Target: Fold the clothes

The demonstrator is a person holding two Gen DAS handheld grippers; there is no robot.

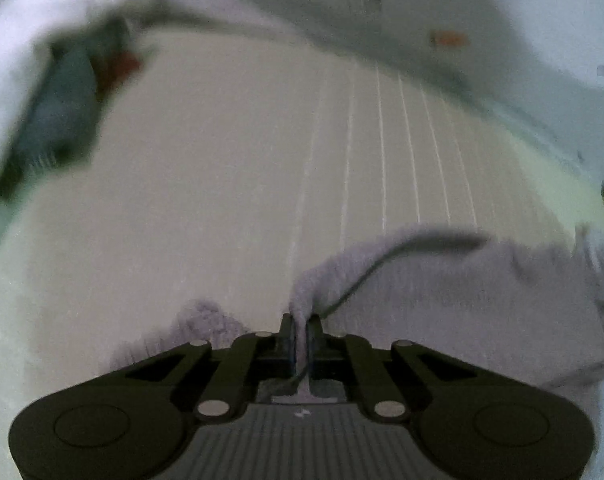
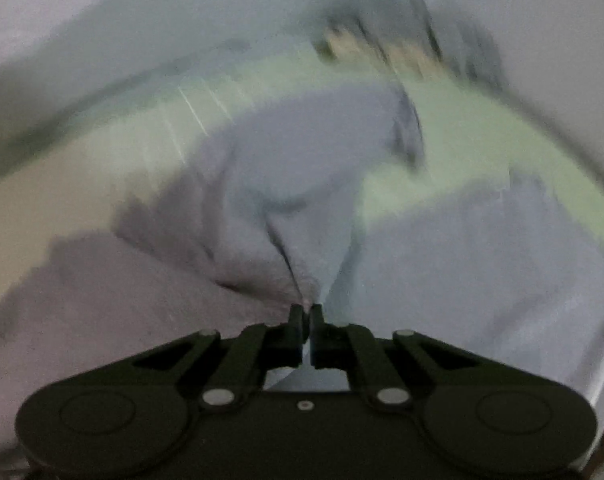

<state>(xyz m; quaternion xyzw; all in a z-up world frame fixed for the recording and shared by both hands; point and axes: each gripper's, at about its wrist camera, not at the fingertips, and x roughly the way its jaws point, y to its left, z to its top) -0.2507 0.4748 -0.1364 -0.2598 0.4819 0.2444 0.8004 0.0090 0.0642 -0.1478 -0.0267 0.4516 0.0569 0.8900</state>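
Right now my left gripper [image 1: 300, 330] is clenched on a bunched edge of the pale grey garment [image 1: 461, 300], and my right gripper [image 2: 306, 314] pinches another fold. The cloth lies spread over the beige bed [image 1: 222, 180], toward its near edge; both views are blurred.

The left gripper [image 1: 300, 330] is matte black, its two linkage arms spreading back from narrow jaws to rounded housings, each embossed with a circle. Silver pivot pins stud the arms, and behind the jaws lies a grey ribbed plate bearing a small white mark. The right gripper [image 2: 306, 316] has the same black build and silver pins, with one small screw behind its jaws.
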